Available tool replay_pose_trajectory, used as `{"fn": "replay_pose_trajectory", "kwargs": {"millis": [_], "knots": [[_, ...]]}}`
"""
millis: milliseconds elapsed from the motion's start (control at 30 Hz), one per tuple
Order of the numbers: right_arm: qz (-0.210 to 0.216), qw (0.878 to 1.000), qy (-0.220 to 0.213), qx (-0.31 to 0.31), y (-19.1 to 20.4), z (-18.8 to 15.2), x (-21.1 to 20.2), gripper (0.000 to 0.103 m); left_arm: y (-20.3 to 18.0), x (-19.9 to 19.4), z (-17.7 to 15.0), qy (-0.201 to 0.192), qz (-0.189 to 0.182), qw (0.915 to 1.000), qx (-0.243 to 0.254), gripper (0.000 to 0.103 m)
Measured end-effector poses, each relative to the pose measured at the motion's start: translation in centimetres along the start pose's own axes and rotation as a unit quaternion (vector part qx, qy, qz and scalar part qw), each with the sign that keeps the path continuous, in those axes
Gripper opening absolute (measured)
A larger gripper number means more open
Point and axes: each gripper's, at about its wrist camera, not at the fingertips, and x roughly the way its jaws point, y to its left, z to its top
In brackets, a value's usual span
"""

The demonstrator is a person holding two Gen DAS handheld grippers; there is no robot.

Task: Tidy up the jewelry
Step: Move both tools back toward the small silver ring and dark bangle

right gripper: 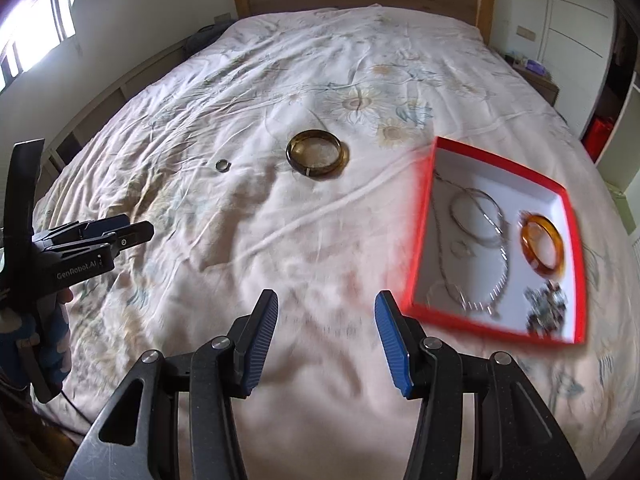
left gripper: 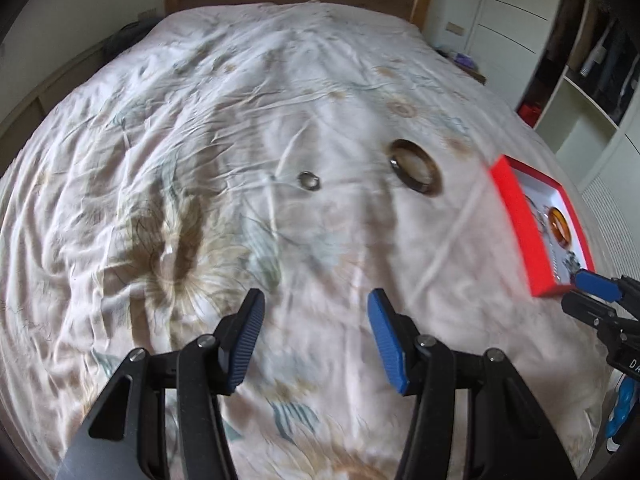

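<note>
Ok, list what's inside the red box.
The red box holds an orange bangle, a silver hoop, a chain necklace and a dark beaded cluster. Blur hides finer detail.

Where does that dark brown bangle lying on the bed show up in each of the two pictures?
Left wrist view: the dark brown glassy bangle lies right of centre on the bedspread.
Right wrist view: the bangle lies just above centre.
Shared landmark: the small silver ring lies to the bangle's left in both.

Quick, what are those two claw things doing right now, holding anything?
Left gripper: open, holding nothing, above the bedspread.
Right gripper: open, holding nothing, beside the red box.
</note>
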Motion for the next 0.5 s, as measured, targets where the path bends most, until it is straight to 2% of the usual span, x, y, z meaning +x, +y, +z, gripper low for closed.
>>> {"fn": "replay_pose_trajectory", "kwargs": {"millis": [200,500], "knots": [[0.016,1.0,0.0,-0.011,-0.1,4.7,4.7,0.05,1.6,4.0,3.6,0.006,0.013,0.9998,-0.017,0.052],[0.018,1.0,-0.005,-0.007,-0.9,10.8,11.3,0.05,1.5,8.9,7.4,0.002,0.01,0.9997,-0.023,0.052]]}}
